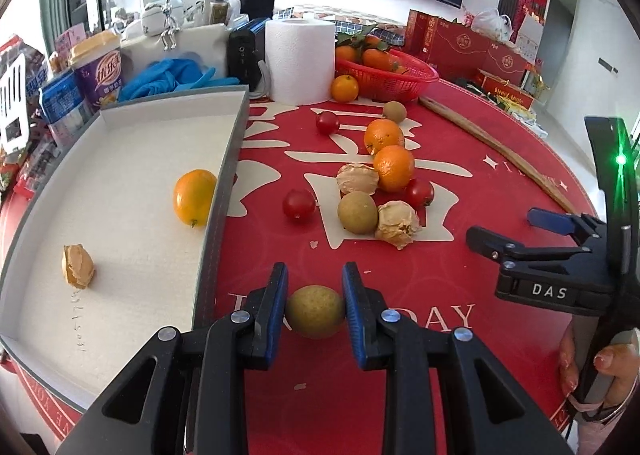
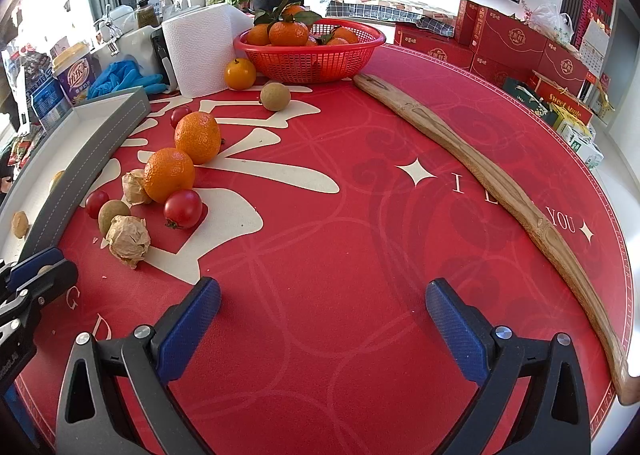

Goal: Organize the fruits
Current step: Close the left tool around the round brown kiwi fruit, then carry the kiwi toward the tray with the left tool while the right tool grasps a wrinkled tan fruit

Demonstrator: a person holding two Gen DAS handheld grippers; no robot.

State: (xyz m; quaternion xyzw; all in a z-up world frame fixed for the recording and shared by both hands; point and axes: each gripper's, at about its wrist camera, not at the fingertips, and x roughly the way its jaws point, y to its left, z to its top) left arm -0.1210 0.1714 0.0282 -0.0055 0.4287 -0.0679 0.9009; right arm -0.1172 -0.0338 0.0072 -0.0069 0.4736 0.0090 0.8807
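Observation:
My left gripper [image 1: 315, 287] is shut on a brownish-green longan [image 1: 315, 311], just right of the grey tray [image 1: 224, 175]. The tray holds an orange kumquat [image 1: 194, 197] and a husked physalis [image 1: 78, 267]. Loose fruit lies on the red table: two oranges [image 1: 394, 167], two cherry tomatoes near them [image 1: 299, 205], a longan [image 1: 357, 212] and husked physalis [image 1: 397, 224]. My right gripper [image 2: 323, 297] is open and empty over bare red tablecloth; it also shows in the left wrist view [image 1: 516, 229]. The fruit cluster shows in the right wrist view, with an orange [image 2: 169, 174] and a tomato [image 2: 183, 208].
A red basket [image 2: 312, 55] of mandarins stands at the back, beside a paper towel roll [image 2: 196, 51]. A long wooden stick [image 2: 492, 183] lies across the right side. A kumquat [image 2: 240, 73] and a longan [image 2: 274, 96] lie near the basket. Boxes and clutter ring the table.

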